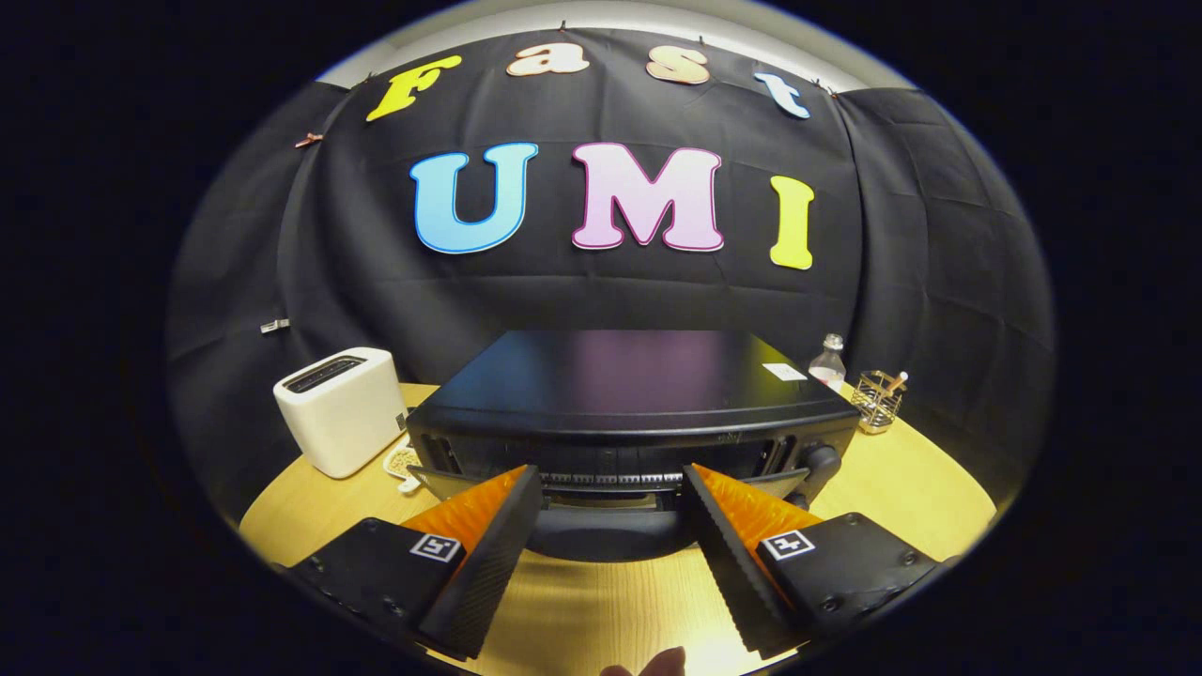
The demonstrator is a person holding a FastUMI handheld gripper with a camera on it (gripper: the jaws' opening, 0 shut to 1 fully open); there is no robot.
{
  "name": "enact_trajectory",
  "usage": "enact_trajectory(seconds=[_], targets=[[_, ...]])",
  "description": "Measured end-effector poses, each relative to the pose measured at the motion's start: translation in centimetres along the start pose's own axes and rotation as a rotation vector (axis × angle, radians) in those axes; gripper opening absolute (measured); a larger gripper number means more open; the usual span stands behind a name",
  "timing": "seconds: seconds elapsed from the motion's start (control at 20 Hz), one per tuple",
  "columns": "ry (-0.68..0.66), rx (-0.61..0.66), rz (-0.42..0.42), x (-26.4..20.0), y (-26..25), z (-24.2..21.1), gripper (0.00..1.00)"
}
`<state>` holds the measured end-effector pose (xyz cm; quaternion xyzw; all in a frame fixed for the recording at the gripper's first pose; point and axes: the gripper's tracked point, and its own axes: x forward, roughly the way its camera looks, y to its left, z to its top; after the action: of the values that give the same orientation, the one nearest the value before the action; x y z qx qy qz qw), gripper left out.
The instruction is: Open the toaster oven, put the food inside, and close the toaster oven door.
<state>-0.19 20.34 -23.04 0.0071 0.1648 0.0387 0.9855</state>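
Toaster oven [631,404] sits on the wooden bench [601,601] just ahead of the tool [612,488], its door [601,521] partly lowered between the fingertips. The tool's fingers are spread wide, gripping nothing. A white toaster [342,409] stands beyond the left finger.

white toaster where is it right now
In the gripper view the white toaster stands on the wooden table, left of the black toaster oven, beyond the open gripper.

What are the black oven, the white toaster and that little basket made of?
Toaster oven: probably painted metal, its smooth top faintly reflecting. White toaster: matte casing, likely plastic. Basket: thin metal wire, see-through mesh. The gripper is open, fingers at the oven's door.
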Motion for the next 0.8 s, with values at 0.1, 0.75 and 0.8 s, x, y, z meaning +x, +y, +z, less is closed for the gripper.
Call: enact_trajectory(seconds=[0.1, 0.75, 0.8], targets=[[0.014, 0.012, -0.002, -0.9, 0.0, -0.8, 0.99], [0.107, -0.004, 0.0, -4.3, 0.0, -4.4, 0.99], [0.115, -0.007, 0.001, -4.5, 0.0, -4.8, 0.99]])
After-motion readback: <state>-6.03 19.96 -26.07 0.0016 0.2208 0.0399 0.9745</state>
